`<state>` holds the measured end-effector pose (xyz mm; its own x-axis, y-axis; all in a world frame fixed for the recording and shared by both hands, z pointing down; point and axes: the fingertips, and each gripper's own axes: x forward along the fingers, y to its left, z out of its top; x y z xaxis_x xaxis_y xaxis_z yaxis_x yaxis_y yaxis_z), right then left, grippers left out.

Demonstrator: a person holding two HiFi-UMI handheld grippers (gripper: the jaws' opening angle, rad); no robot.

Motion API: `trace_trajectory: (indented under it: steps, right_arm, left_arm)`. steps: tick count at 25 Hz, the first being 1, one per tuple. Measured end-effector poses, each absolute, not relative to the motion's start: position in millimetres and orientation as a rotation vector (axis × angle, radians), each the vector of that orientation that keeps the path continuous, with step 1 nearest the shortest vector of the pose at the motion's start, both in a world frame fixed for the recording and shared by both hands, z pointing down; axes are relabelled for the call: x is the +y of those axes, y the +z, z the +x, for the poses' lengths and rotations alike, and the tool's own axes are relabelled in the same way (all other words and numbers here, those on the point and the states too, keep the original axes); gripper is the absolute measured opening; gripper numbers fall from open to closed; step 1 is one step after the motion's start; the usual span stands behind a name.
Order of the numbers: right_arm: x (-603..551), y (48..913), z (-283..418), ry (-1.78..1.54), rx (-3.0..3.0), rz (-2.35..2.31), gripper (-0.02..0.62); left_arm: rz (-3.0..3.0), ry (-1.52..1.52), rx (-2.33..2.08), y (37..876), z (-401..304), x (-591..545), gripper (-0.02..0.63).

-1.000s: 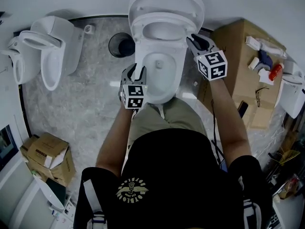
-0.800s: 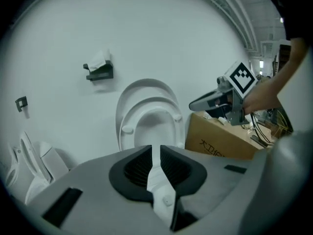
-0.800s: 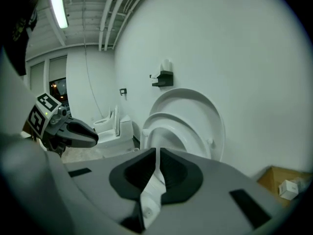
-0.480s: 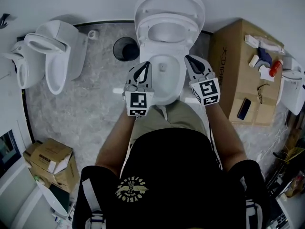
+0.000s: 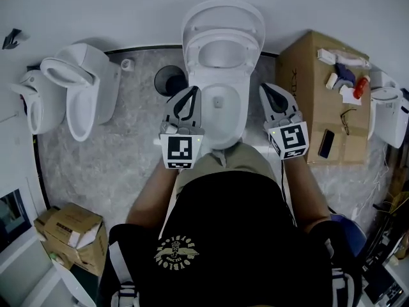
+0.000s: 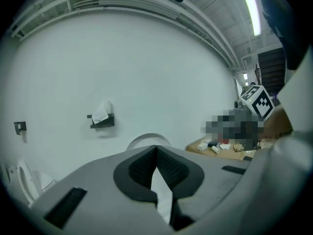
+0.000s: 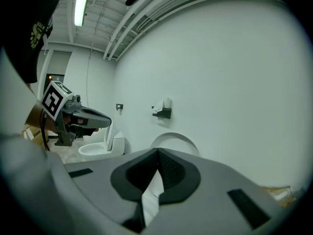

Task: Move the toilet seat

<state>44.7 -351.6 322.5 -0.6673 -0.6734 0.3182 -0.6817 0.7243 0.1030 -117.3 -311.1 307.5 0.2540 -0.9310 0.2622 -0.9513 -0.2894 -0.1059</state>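
Observation:
The white toilet [image 5: 220, 117] stands in the middle of the head view. Its seat ring [image 5: 223, 38] and lid [image 5: 223, 11] are raised against the back wall. My left gripper [image 5: 191, 91] hovers over the bowl's left rim, shut and empty. My right gripper [image 5: 266, 88] hovers just off the bowl's right side, also shut and empty, its jaws having just closed. In the left gripper view the shut pads [image 6: 156, 149] point at the top of the raised lid [image 6: 146, 140]. The right gripper view shows the same: pads [image 7: 157, 153] together below the lid [image 7: 173, 140].
A second toilet [image 5: 80, 91] stands at the left and a black bin [image 5: 167, 78] sits between the two. A cardboard box [image 5: 319, 88] with small items on top is at the right. A tissue holder [image 6: 101, 116] hangs on the wall. More boxes [image 5: 67, 232] lie lower left.
Both grippers have drawn back from the toilet's rim toward the person and risen. Their jaws, partly open a second ago, are now together. The seat and lid stay raised.

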Motion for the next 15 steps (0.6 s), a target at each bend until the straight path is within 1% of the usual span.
trace_trajectory:
  steps: [7, 15]
  right_arm:
    - [-321, 274, 49, -0.025, -2.586, 1.117, 0.029]
    - [-299, 262, 40, -0.112, -2.588, 1.065, 0.029]
  left_arm:
    - [2.497, 0.357, -1.806, 259, -114, -287, 0.023]
    - [2.53, 0.349, -1.787, 249, -113, -272, 0.023]
